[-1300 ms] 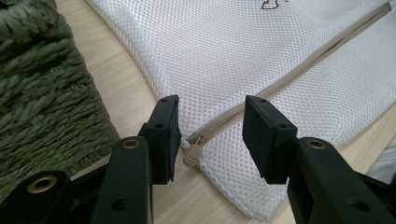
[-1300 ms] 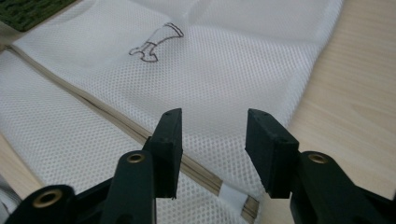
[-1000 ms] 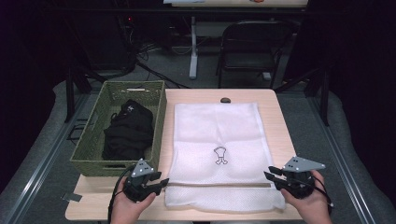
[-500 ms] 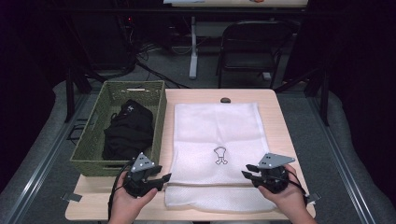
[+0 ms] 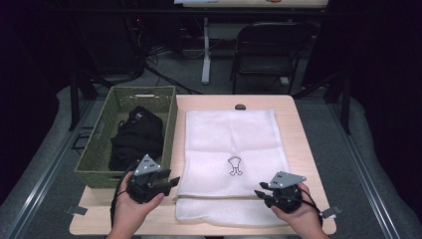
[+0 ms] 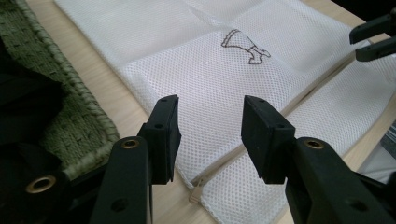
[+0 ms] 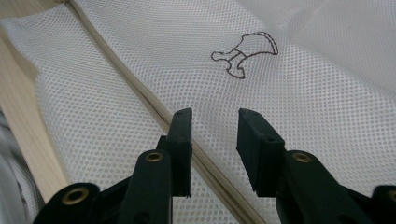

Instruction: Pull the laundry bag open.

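while both hands sit at the near edge of the table, the right gripper has come in from the table's right edge, now over the near right part of the white mesh bag. jaws part open, just been opening, nothing btwn; zipper seam runs under them. left gripper a bit higher than before, at bag's near left corner by the zipper pull; jaws part open, just closed slightly, empty. bag lies flat beside green basket w/ dark clothes. reads as lining up to work the zipper; no grip yet.
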Tool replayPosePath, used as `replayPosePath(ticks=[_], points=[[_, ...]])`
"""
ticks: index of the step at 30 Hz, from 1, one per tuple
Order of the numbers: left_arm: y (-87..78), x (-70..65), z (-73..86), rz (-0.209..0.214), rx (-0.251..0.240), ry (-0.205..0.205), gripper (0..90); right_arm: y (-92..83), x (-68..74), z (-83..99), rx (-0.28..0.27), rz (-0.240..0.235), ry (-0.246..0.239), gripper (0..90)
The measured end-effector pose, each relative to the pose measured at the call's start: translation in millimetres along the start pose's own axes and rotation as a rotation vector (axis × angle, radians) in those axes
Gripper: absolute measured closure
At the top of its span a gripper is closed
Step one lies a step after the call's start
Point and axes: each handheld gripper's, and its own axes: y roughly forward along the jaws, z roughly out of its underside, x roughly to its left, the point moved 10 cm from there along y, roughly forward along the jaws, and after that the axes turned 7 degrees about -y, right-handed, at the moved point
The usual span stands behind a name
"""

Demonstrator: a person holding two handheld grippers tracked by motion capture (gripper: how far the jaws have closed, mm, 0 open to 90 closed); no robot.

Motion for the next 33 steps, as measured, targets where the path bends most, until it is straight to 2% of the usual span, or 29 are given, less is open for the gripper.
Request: replayPosePath(ticks=[2,6,10,18,20,23,27,31,33], points=[[-1.5,2.9,-3.1,-0.002,-0.008,-0.019,55.7,1.2,1.4,-0.2,0.001,-0.001,-0.006,64.9],[-3.4,11.7,-7.3,-0.034,0.000,-0.018,50.7,3.2,3.7,-1.3,-0.004,-0.010,-0.013,63.7],[-5.4,18.1,-12.0,-0.044,-0.006,-0.021,49.3,4.9,4.8,-2.2,-0.003,-0.014,-0.020,62.7],[-6.8,32.7,-19.7,-0.076,-0.003,-0.024,51.9,7.8,7.5,-4.4,-0.016,-0.035,0.002,60.9],[-6.8,36.3,-20.9,-0.094,0.001,-0.028,50.0,8.5,8.3,-4.5,-0.019,-0.049,0.009,58.2],[-6.2,41.0,-22.6,-0.106,0.001,-0.027,49.6,10.6,7.7,-3.5,-0.013,-0.044,0.013,54.7],[-5.9,46.2,-24.0,-0.099,0.022,-0.043,47.0,11.5,6.4,-3.4,-0.007,-0.045,0.029,53.3],[-6.9,55.0,-29.7,-0.119,0.006,-0.061,42.5,12.1,4.3,-2.9,0.001,-0.032,0.037,50.3],[-7.7,58.9,-32.4,-0.123,0.003,-0.069,39.1,12.8,3.4,-3.1,0.001,-0.020,0.033,45.0]])
